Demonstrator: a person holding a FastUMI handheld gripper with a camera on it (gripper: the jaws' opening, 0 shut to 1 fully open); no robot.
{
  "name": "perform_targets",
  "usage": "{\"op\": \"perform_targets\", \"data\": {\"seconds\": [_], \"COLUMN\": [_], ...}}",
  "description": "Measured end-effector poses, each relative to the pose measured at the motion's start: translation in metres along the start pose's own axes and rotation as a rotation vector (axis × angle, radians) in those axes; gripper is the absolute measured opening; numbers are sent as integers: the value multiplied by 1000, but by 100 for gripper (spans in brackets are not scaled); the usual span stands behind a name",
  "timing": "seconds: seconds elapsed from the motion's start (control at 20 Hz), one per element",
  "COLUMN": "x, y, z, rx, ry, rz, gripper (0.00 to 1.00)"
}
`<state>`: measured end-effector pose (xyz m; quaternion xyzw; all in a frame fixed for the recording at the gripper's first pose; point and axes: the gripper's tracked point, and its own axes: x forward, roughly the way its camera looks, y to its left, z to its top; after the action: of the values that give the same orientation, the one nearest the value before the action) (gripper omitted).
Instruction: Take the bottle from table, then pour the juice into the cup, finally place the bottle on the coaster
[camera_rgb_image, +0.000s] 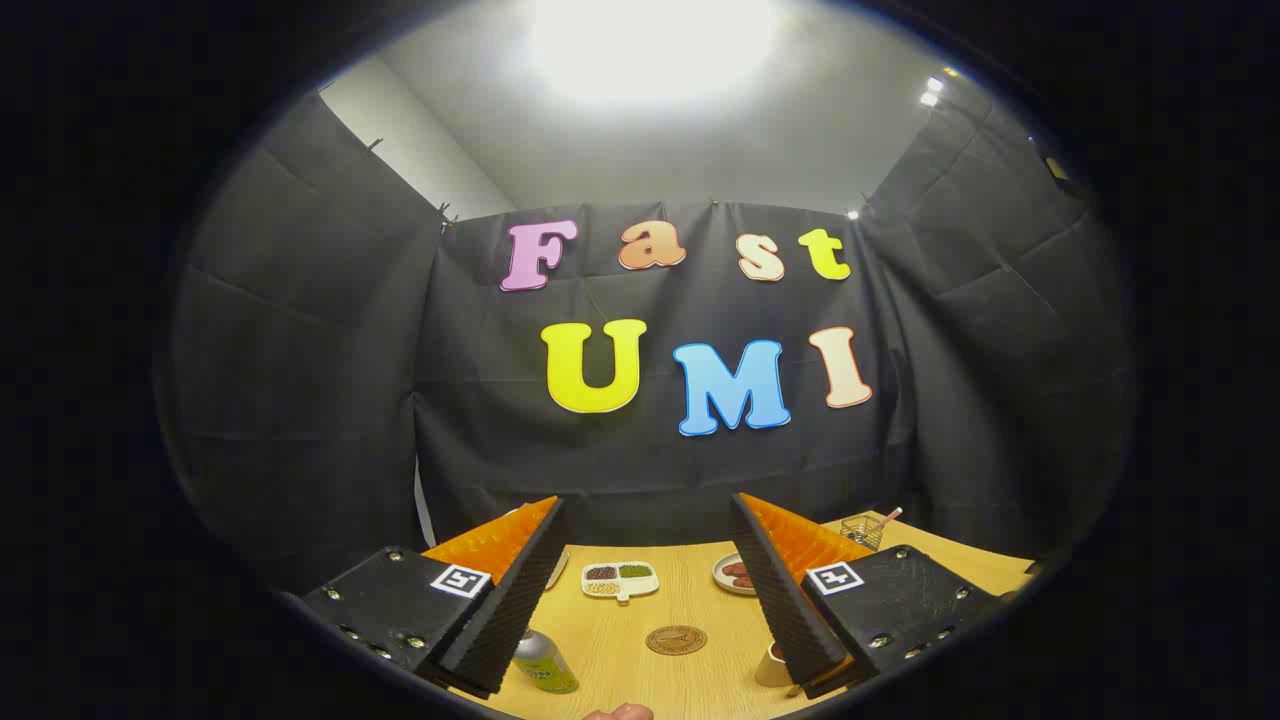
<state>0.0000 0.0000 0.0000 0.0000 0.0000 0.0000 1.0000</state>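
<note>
Gripper (650, 580), fingers standing wide apart and empty, is hovering over table (690, 690): bottle (545, 662) at seven o'clock awaiting pickup, coaster (676, 640) dead ahead, cup (775, 665) at five o'clock.

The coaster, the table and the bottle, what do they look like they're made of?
The coaster, lying between the open gripper fingers: probably cork or wood, matte brown with a dark printed mark. The table: wood or wood-look laminate, pale with faint grain. The bottle, by the left finger: possibly metal or glossy plastic, judging by its greenish sheen; too little shows to be sure.
</note>
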Motion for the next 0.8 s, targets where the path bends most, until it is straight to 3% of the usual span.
{"op": "perform_targets", "data": {"seconds": [0.25, 0.8], "x": [-12, -18], "y": [-3, 8], "z": [-6, -10], "rx": [0, -42], "ry": [0, 11], "rz": [-23, 8], "gripper": [99, 99]}}
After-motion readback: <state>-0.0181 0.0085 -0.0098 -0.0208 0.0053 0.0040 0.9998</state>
